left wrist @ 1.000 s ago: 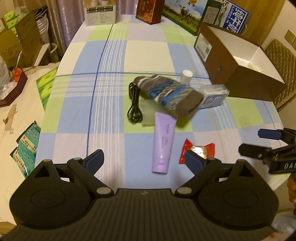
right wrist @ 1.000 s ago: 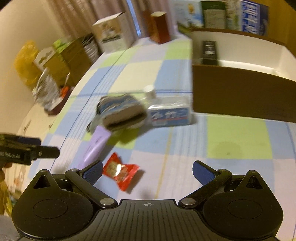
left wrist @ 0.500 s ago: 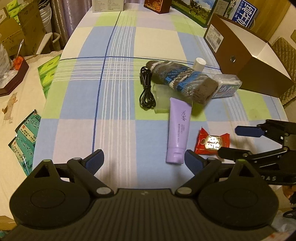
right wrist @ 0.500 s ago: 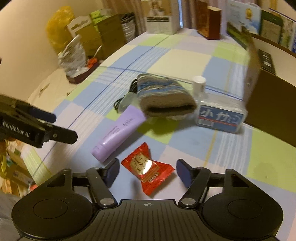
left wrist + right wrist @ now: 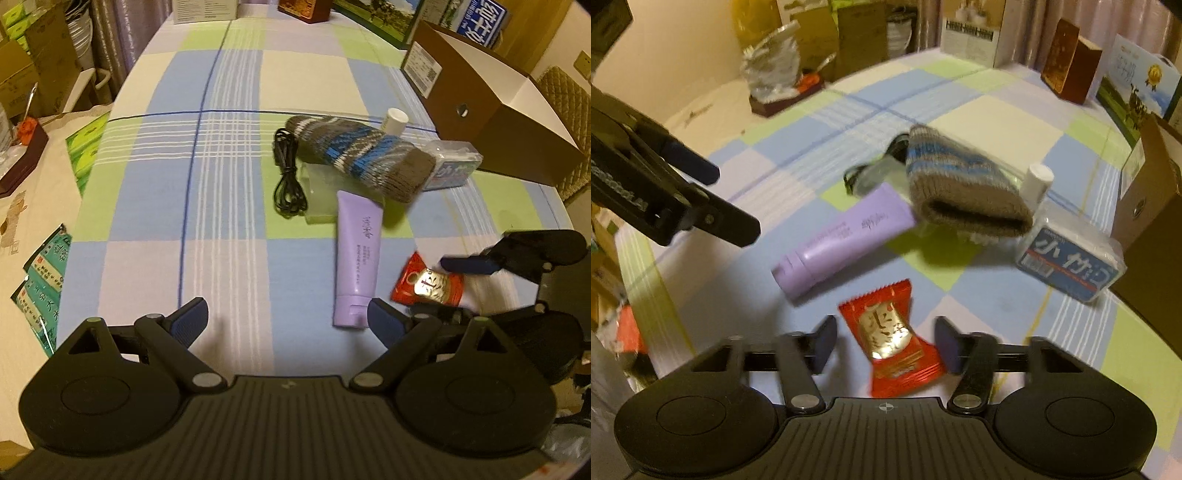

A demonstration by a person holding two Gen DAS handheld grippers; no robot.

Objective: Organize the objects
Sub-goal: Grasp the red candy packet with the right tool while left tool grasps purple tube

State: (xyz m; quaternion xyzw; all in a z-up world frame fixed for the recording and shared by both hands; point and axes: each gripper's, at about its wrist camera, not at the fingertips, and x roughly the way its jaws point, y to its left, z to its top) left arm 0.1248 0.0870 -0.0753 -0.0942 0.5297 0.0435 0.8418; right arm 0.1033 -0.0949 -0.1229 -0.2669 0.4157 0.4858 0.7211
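So the red candy packet sits right between the fingers of the right gripper, which are spread wider than the wrapper. There's a visible gap on each side, so nothing is pinched yet, and the packet looks flat on the checked tablecloth. Taking the packet as the landmark: the purple tube lies just beyond it and a bit to its left, the striped knit sock is farther back behind the tube, and the blue-labelled tissue pack is off to its right, just in front of the brown box. The left gripper hangs over bare cloth left of the packet, jaws wide apart and holding nothing, with the tube's cap just beside its right finger.
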